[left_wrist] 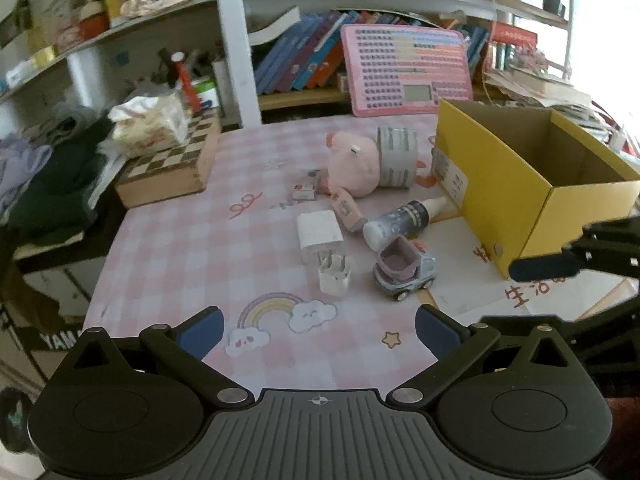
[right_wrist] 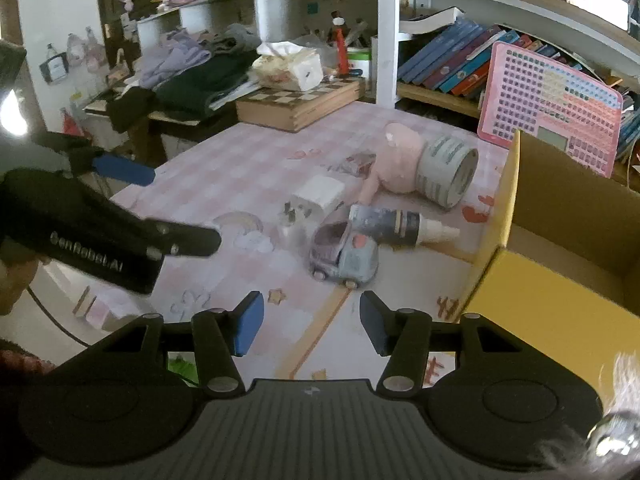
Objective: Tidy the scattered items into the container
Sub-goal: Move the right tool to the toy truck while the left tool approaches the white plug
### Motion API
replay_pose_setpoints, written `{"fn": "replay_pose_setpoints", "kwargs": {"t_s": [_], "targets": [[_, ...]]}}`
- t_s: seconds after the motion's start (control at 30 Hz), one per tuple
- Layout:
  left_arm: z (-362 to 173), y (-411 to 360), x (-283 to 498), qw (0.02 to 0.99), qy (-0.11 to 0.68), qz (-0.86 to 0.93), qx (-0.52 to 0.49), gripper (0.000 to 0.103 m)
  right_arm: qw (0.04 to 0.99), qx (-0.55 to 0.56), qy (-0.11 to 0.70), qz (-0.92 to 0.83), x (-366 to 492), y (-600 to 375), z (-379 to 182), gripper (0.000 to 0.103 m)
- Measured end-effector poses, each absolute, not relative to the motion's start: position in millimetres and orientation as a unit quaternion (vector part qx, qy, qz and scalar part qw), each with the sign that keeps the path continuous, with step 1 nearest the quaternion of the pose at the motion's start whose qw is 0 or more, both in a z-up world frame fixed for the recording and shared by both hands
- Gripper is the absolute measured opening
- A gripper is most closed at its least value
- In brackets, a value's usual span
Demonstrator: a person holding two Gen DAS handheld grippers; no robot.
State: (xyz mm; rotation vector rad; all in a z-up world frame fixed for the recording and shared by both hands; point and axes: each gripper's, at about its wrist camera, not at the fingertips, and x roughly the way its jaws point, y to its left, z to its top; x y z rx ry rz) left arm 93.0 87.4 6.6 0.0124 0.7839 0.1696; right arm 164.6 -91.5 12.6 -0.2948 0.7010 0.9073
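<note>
An open yellow cardboard box (left_wrist: 520,184) (right_wrist: 560,280) stands on the right of the pink checked table. Scattered to its left lie a grey toy car (left_wrist: 404,268) (right_wrist: 344,256), a dark bottle (left_wrist: 404,218) (right_wrist: 400,222), a white charger block (left_wrist: 320,234) (right_wrist: 320,196), a white plug (left_wrist: 335,276), a pink plush (left_wrist: 354,164) (right_wrist: 400,160) and a grey tape roll (left_wrist: 396,156) (right_wrist: 446,170). My left gripper (left_wrist: 318,332) hangs wide open over the table's near edge, holding nothing. My right gripper (right_wrist: 312,324) is open and empty, short of the toy car beside the box's corner.
A wooden chessboard case (left_wrist: 172,168) with a tissue pack (left_wrist: 148,124) on it sits at the back left. A pink learning board (left_wrist: 408,68) leans against shelves of books behind the box. Dark clothes (right_wrist: 192,80) pile up on a side table.
</note>
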Motion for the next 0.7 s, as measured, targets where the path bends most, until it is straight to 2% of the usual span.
{"fn": "replay_pose_setpoints", "kwargs": {"t_s": [0.7], "targets": [[-8,124,146,0.923,0.383,0.021,0.010,0.101,0.851,-0.154,0.351,0.359,202,-54,5,0.052]]}}
